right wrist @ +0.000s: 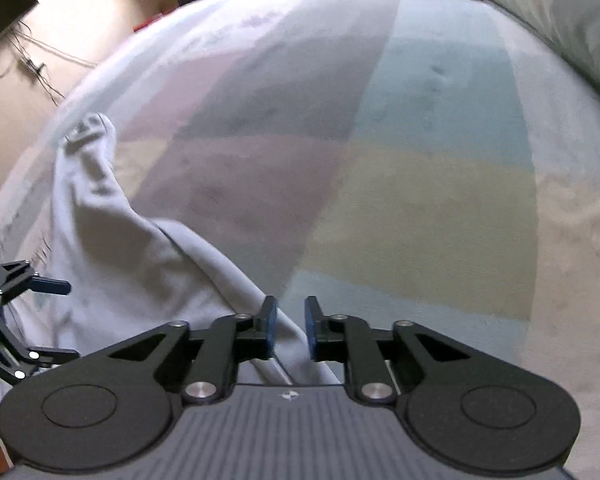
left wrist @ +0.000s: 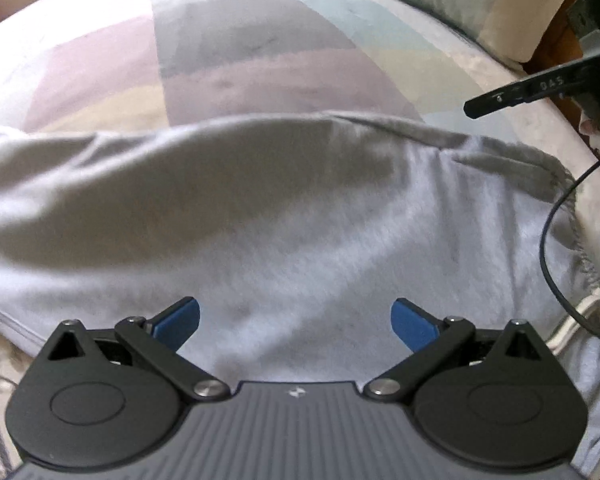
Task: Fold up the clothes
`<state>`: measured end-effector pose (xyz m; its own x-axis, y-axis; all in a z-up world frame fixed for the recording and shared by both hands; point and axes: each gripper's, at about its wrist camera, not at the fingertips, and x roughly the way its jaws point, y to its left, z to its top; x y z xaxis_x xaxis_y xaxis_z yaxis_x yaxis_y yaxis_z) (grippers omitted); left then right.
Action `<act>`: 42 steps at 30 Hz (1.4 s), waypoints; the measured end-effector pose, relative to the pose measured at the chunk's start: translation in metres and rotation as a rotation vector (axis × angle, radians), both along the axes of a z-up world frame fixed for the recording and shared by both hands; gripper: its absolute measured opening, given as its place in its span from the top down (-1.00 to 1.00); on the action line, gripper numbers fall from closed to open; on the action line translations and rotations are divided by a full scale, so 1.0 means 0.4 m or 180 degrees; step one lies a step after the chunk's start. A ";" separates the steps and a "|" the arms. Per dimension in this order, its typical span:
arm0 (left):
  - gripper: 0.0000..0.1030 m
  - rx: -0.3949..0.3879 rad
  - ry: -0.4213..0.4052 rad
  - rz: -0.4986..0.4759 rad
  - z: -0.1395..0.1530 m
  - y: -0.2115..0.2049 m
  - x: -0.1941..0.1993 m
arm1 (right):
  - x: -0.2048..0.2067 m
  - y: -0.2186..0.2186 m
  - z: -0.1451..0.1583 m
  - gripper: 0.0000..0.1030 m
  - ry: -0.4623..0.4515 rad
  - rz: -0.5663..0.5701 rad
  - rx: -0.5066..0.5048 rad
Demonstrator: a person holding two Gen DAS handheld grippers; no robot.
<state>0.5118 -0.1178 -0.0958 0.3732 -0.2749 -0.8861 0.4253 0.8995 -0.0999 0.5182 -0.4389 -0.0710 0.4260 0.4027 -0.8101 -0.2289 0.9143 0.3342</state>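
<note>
Left wrist view gives me my left gripper (left wrist: pixel 295 322) spread wide and empty above the pale grey cotton garment (left wrist: pixel 260 208), which lies on the pastel patchwork bedspread (left wrist: pixel 220 48). My right gripper (right wrist: pixel 291 328) stands slightly parted, a fold of the garment between its blue pads (right wrist: pixel 310 330); whether they pinch it I cannot tell.

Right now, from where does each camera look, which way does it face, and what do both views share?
Left wrist: sits on the left gripper, faces down at the grey garment; its jaws stand wide; right gripper at upper right.
Right wrist: sits on the right gripper, faces down over the bedspread; garment edge lies between narrow, not pressing jaws.
Shared: garment, bedspread, pillow.
</note>
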 end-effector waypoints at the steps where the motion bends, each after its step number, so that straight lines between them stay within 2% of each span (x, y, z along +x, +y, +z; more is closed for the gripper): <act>1: -0.96 0.0022 -0.0027 0.0017 0.004 0.008 0.008 | 0.007 0.019 0.002 0.41 -0.0020 0.0038 0.0032; 6: -0.96 0.0088 -0.0158 0.0179 0.019 0.066 0.043 | 0.065 0.170 0.003 0.45 -0.0198 0.0365 0.0099; 7: -0.96 0.0097 -0.0197 0.0215 0.022 0.078 0.050 | 0.079 0.200 0.003 0.73 -0.0239 0.0418 0.0072; 8: -0.96 0.0109 -0.0236 0.0260 0.028 0.094 0.058 | 0.093 0.231 0.003 0.88 -0.0280 0.0470 0.0045; 9: -0.96 0.0120 -0.0274 0.0307 0.036 0.110 0.069 | 0.107 0.262 0.003 0.91 -0.0320 0.0523 0.0018; 12: -0.96 0.0123 -0.0395 0.0438 0.062 0.160 0.102 | 0.155 0.340 -0.010 0.91 -0.0371 0.0573 0.0061; 17: -0.96 -0.0071 -0.0529 0.0553 0.092 0.216 0.174 | 0.202 0.432 -0.063 0.91 -0.0169 0.0636 0.0133; 23: -0.96 -0.0469 -0.0765 0.0212 0.076 0.199 0.240 | 0.162 0.485 -0.084 0.91 -0.0035 0.0695 0.0277; 27: -0.96 -0.0696 -0.0682 0.0144 0.023 0.192 0.248 | 0.121 0.509 -0.084 0.86 -0.0105 0.0801 0.0238; 32: -0.96 -0.0584 -0.0438 0.0239 -0.052 0.227 0.211 | 0.098 0.540 -0.069 0.81 -0.0352 0.1072 -0.0111; 34: -0.96 -0.0560 -0.0357 0.0288 -0.071 0.244 0.193 | 0.109 0.546 -0.074 0.56 -0.0368 0.1131 -0.0208; 42: -0.96 -0.0459 -0.0409 0.0287 -0.080 0.255 0.172 | 0.091 0.595 -0.077 0.48 -0.0508 0.1260 -0.0511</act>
<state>0.5806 -0.0156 -0.1279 0.5094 -0.3556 -0.7836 0.3612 0.9149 -0.1804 0.5547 -0.2007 -0.1016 0.3890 0.4344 -0.8124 -0.6083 0.7833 0.1276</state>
